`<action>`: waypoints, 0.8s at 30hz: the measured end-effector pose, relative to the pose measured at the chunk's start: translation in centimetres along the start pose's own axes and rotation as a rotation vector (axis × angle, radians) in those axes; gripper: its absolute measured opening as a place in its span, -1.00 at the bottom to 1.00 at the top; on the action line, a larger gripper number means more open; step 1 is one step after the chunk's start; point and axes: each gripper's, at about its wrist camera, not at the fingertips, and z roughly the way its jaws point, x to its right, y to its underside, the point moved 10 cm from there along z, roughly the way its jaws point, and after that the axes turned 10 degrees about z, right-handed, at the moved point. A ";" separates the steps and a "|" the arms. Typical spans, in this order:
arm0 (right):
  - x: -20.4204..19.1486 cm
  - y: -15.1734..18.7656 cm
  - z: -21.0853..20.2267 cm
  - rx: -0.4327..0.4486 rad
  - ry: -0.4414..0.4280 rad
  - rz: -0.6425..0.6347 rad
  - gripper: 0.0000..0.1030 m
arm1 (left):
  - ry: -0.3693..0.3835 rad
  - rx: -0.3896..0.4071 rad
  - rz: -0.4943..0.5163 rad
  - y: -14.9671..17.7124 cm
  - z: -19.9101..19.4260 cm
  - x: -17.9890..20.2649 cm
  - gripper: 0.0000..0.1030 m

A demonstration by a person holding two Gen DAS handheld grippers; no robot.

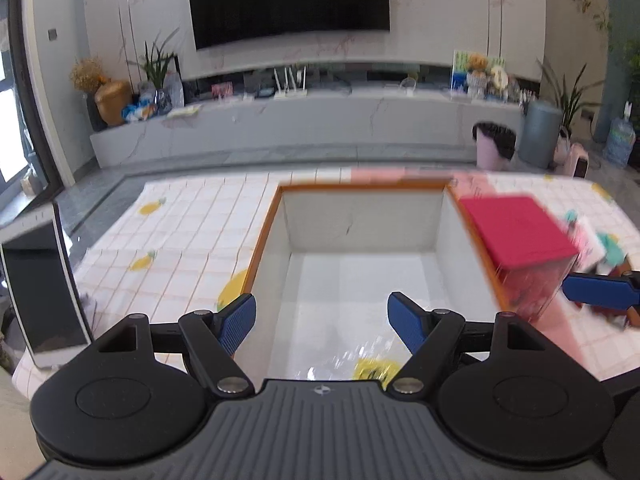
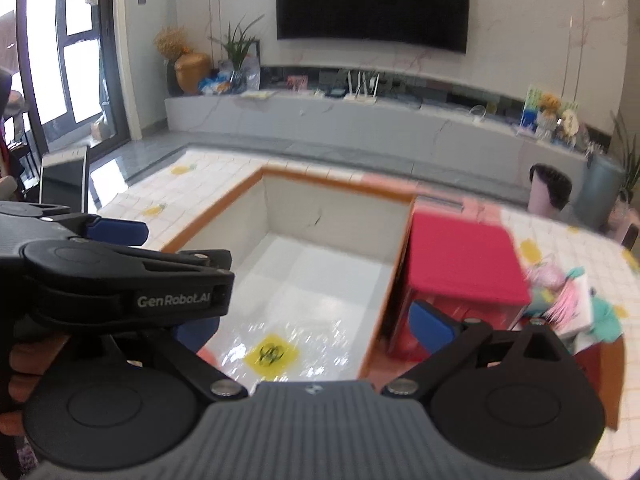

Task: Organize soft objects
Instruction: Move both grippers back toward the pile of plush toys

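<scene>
A white box with an orange rim (image 1: 267, 240) (image 2: 208, 222) stands on the tiled tablecloth. On its floor lies a clear plastic bag with a yellow label (image 2: 272, 354), also low in the left wrist view (image 1: 376, 368). My left gripper (image 1: 322, 320) is open and empty above the box's near edge. My right gripper (image 2: 316, 326) is open and empty over the box, with the left gripper's body (image 2: 120, 280) hiding its left finger. A pile of soft items, teal and pink (image 2: 580, 300) (image 1: 604, 248), lies to the right.
A red-lidded clear container (image 1: 520, 232) (image 2: 460, 264) stands against the box's right side. A phone on a stand (image 1: 40, 292) (image 2: 64, 180) is at the table's left edge. A TV wall and low cabinet lie beyond the table.
</scene>
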 end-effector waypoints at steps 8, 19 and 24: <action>3.7 -3.5 -3.8 0.113 0.070 0.016 0.93 | 0.030 0.079 -0.018 -4.6 -2.8 2.6 0.72; 15.9 -7.1 -8.6 0.255 0.439 -0.058 0.95 | 0.135 0.179 0.028 -9.2 -4.8 9.8 0.76; 23.2 -8.1 -9.8 0.250 0.517 0.047 0.95 | 0.189 0.180 0.086 -9.6 -3.8 13.4 0.76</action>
